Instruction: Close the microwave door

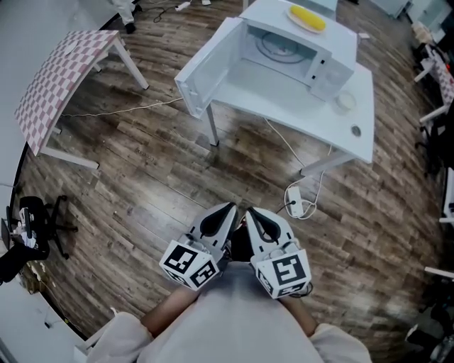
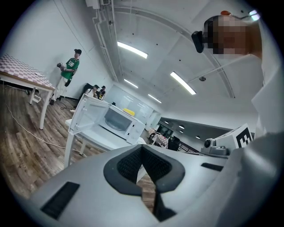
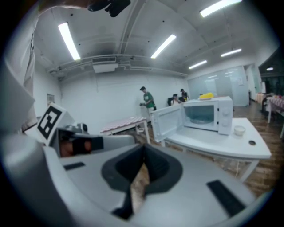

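Note:
A white microwave (image 1: 298,49) stands on a white table (image 1: 358,106) at the top of the head view, with its door (image 1: 202,71) swung wide open to the left. A yellow object (image 1: 308,17) lies on top of it. The microwave (image 2: 119,119) (image 3: 208,114) also shows far off in both gripper views. My left gripper (image 1: 228,211) and right gripper (image 1: 252,215) are held close to my body, side by side, well short of the table. Both have their jaws closed together with nothing between them.
A pink checked table (image 1: 60,78) stands at the left. A power strip (image 1: 295,205) and cables lie on the wooden floor between me and the white table. A small bowl (image 1: 345,101) sits on the white table. People (image 3: 146,103) stand in the background.

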The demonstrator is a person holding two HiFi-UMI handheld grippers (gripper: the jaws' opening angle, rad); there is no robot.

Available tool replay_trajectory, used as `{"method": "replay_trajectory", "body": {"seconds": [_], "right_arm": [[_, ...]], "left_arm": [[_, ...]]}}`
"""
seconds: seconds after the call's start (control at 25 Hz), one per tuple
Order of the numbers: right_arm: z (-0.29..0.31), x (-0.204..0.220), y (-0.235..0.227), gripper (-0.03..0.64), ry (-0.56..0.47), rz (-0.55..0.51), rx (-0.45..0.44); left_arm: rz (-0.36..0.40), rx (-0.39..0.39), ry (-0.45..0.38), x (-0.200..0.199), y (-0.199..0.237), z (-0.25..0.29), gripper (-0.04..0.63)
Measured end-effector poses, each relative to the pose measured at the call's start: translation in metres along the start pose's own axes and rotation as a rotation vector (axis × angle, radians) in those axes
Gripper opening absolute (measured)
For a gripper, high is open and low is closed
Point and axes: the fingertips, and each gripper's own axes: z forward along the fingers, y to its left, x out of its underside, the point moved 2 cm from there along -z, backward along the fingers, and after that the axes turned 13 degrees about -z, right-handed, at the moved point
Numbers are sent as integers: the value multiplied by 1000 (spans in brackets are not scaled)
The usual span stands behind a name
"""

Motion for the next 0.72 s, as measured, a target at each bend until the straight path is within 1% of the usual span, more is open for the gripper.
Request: {"method": "replay_trajectory", "body": {"seconds": [0.16, 0.4, 0.6, 0.72], "right_arm": [[13, -4, -23, 23, 4, -6, -16], [25, -11, -53, 23, -26, 9, -32], [29, -17, -71, 23, -50, 15, -39], [29, -19, -78, 23, -59, 26, -36]], "left_arm": [[18, -1, 14, -8, 1, 27, 18], [40, -12, 10, -19, 2, 57, 18], [11, -48, -18, -28, 10, 68, 18], [-9, -51, -11, -29, 11, 72, 18]]}}
